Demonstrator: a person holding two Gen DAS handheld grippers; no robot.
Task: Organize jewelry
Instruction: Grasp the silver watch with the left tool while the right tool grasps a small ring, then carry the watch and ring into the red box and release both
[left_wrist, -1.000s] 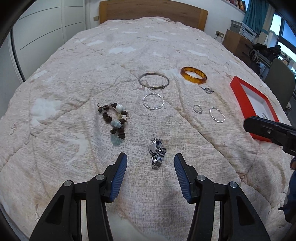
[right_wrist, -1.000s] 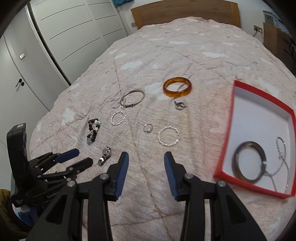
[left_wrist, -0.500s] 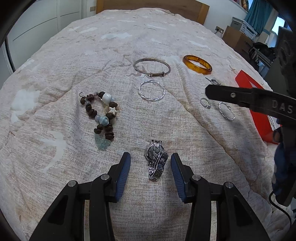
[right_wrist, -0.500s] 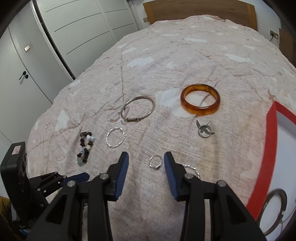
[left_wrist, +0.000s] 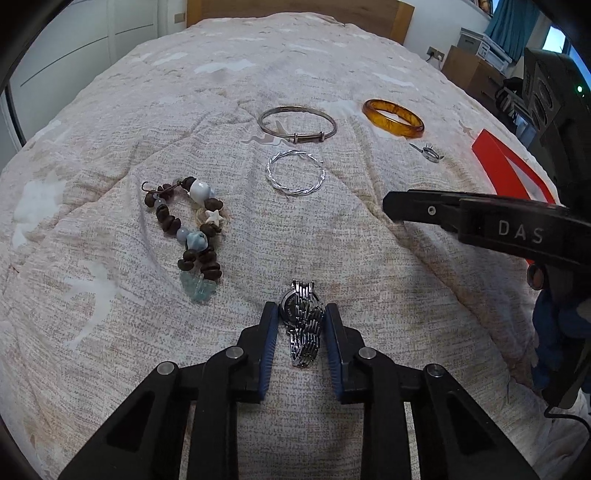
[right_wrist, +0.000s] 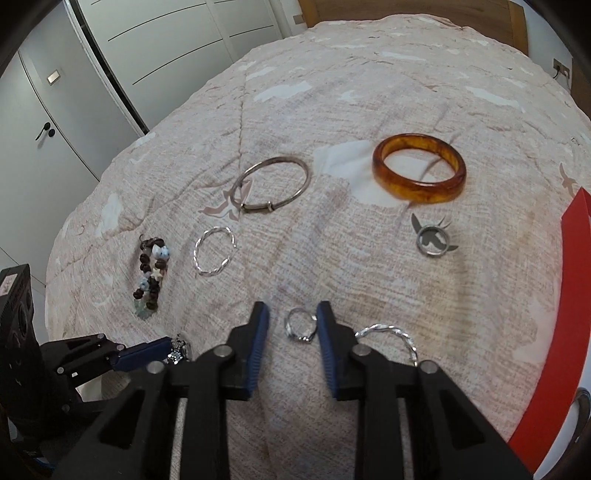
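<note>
A silver link watch (left_wrist: 301, 325) lies on the beige bedspread between the blue pads (left_wrist: 269, 332) of my left gripper (left_wrist: 300, 314). Its jaws are closing and both pads touch the watch's sides. In the right wrist view a small silver ring (right_wrist: 301, 326) lies between the fingers of my right gripper (right_wrist: 291, 314). Those jaws are closing too: the right pad (right_wrist: 325, 332) touches the ring, while a gap remains at the left pad. The red box (right_wrist: 554, 350) stands at the right edge.
Spread on the bedspread are a beaded bracelet (left_wrist: 192, 229), a silver bangle (left_wrist: 297, 125), a twisted hoop (left_wrist: 295, 175), an amber bangle (right_wrist: 419, 171), a winged ring (right_wrist: 432, 240) and a second twisted hoop (right_wrist: 388, 332) beside my right finger. Wardrobe doors stand at the left.
Both grippers sank toward the bedspread and narrowed. The left closed in around the watch. The right swung left, away from the red box, and came around the small ring.
</note>
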